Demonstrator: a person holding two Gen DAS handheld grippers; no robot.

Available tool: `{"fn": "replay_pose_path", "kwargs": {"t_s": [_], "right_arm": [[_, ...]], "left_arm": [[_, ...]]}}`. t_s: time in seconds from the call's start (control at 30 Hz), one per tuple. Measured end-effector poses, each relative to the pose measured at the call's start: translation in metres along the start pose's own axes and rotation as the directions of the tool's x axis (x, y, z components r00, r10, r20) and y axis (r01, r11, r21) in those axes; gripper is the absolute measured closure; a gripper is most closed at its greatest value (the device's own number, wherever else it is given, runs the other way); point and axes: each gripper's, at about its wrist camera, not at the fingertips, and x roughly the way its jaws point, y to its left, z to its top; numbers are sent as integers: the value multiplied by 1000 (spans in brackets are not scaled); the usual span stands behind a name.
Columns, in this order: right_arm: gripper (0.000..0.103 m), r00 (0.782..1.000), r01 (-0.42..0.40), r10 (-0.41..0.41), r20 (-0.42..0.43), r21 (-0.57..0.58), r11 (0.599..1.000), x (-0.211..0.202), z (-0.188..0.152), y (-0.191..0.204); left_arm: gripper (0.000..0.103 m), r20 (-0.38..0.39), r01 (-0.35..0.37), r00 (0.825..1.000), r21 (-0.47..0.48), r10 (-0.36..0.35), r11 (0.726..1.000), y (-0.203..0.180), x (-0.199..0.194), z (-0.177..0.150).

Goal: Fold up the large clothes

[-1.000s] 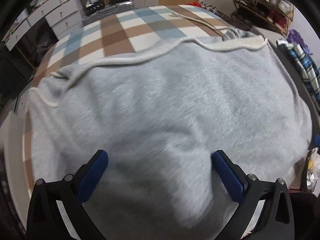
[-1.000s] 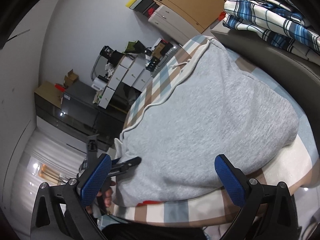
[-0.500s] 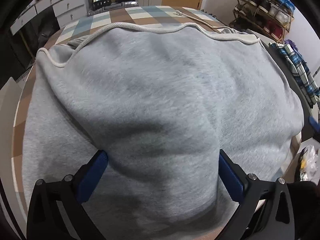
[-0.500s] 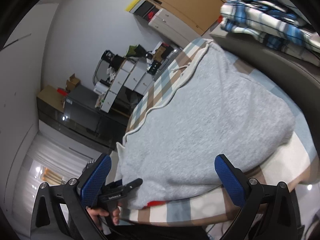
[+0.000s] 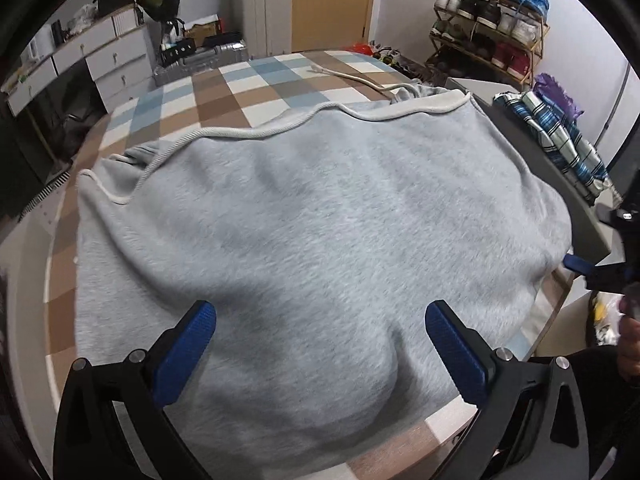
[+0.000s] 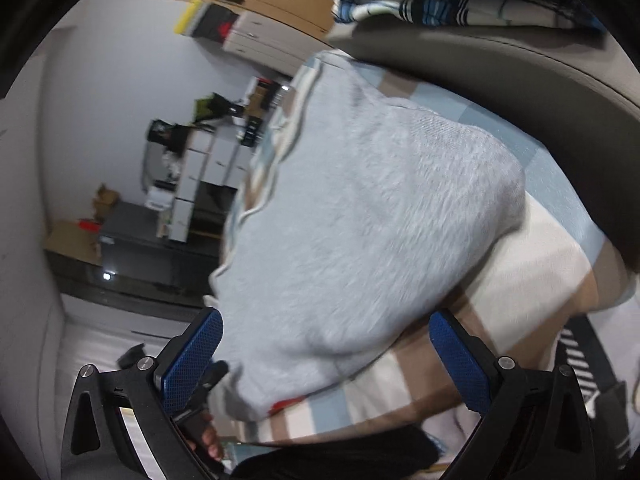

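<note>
A large grey fleece garment [image 5: 312, 220] with a cream corded edge lies spread over the checked table top [image 5: 248, 88]. My left gripper [image 5: 320, 344] is open and empty, just above the garment's near edge. My right gripper [image 6: 326, 352] is open and empty, over the garment's near right corner [image 6: 360, 240]. The right gripper also shows at the right edge of the left wrist view [image 5: 600, 272]. The left gripper's tool shows low left in the right wrist view [image 6: 200, 392].
A grey padded edge [image 5: 560, 160] borders the table on the right, with folded blue plaid cloth [image 5: 556, 136] on it. A shoe rack [image 5: 488, 16], white drawers [image 5: 100, 56] and a suitcase [image 5: 200, 60] stand beyond the table.
The left gripper drew back and up from the garment, so more checked cloth shows beyond it. The right gripper swung closer to the garment's right corner, with motion blur.
</note>
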Motion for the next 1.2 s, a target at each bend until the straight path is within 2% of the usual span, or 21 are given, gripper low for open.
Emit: {"fn": "replay_pose_path", "kwargs": {"t_s": [0.1, 0.17, 0.3, 0.4, 0.43, 0.5, 0.57, 0.6, 0.67, 0.7, 0.83, 0.97, 1.03, 1.07, 1.2], "right_arm": [[0, 996, 87, -87, -15, -8, 996, 13, 14, 2], [0, 992, 119, -118, -34, 3, 993, 23, 21, 1], [0, 983, 178, -180, -23, -55, 982, 41, 36, 14], [0, 975, 219, -220, -3, -94, 971, 52, 40, 25], [2, 976, 216, -216, 18, -101, 971, 53, 40, 27], [27, 978, 200, -189, 86, -156, 967, 50, 35, 36], [39, 980, 170, -132, 151, -274, 947, 43, 24, 48], [45, 983, 147, -102, 153, -321, 935, 40, 19, 54], [46, 988, 123, -75, 138, -381, 916, 39, 12, 62], [45, 985, 150, -103, 139, -391, 908, 41, 9, 62], [43, 977, 211, -194, 87, -291, 933, 59, 11, 39], [44, 981, 179, -157, 111, -230, 957, 56, 14, 37], [56, 987, 140, -123, 108, -169, 976, 53, 18, 28], [72, 989, 119, -105, 109, -142, 983, 50, 21, 24], [85, 995, -2, 4, 103, -21, 1000, 33, 25, 2]], "left_arm": [[1, 6, 11, 1000, -3, -11, 1000, -5, 2, 2], [1, 20, 6, 1000, -8, -6, 1000, -6, 1, 1], [1, 45, 36, 998, -54, -34, 998, -2, 5, -2], [1, 72, 27, 997, -40, -24, 999, -2, 6, -5], [1, 77, 22, 997, -24, -20, 999, -3, 7, -6], [1, 87, 8, 996, 14, -9, 1000, -6, 9, -10], [1, 94, 6, 996, 34, -9, 999, -5, 10, -12], [1, 95, 13, 995, 33, -16, 999, -4, 10, -13], [1, 90, 15, 996, 28, -18, 999, -2, 9, -12], [1, 86, 25, 996, 25, -28, 999, -1, 7, -12], [1, 77, 46, 996, 16, -47, 999, 2, 6, -11], [1, 76, 60, 995, -2, -59, 998, 6, 6, -12], [1, 75, 59, 995, 1, -59, 998, 6, 7, -12], [1, 74, 61, 995, -1, -61, 998, 7, 7, -12], [1, 76, 67, 995, -14, -66, 998, 12, 6, -12]]}}
